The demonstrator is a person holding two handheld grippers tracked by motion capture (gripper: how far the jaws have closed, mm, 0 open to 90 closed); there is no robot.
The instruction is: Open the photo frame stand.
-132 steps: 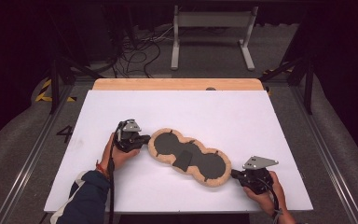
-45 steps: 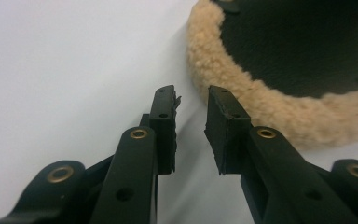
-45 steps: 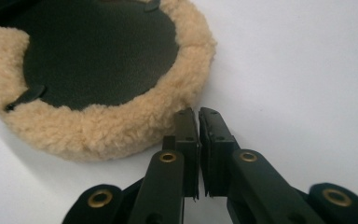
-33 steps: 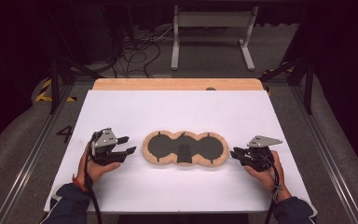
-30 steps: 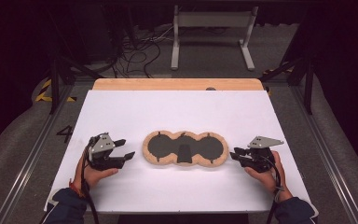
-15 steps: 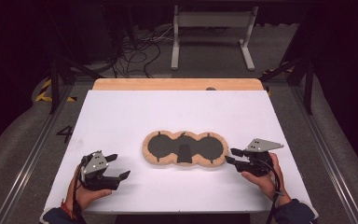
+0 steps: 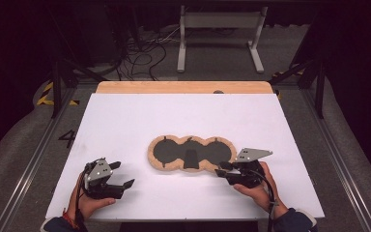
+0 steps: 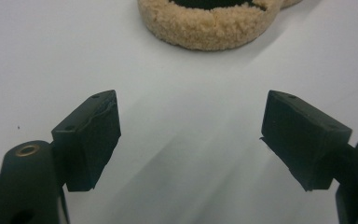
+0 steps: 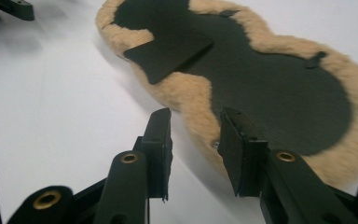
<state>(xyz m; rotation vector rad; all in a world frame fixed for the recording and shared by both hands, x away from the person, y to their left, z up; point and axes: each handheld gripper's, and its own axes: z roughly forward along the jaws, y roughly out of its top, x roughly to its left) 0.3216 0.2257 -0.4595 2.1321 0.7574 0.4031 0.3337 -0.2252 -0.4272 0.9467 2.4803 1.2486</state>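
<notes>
Sheepskin pad [image 7: 192, 153] lies flat at mid-table.
Right gripper [image 9: 193, 140] is partly parted astride its fleecy rim; left gripper [image 8: 191, 140] is spread, empty. Pad is judged light, limp; rim grip advised.

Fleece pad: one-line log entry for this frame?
fleece pad flat, mid-table | left gripper open, clear of pad | right gripper open, at pad's edge

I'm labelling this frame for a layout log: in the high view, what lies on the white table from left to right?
left gripper → fleece-edged black pad → right gripper, its jaws at the pad's right end.
</notes>
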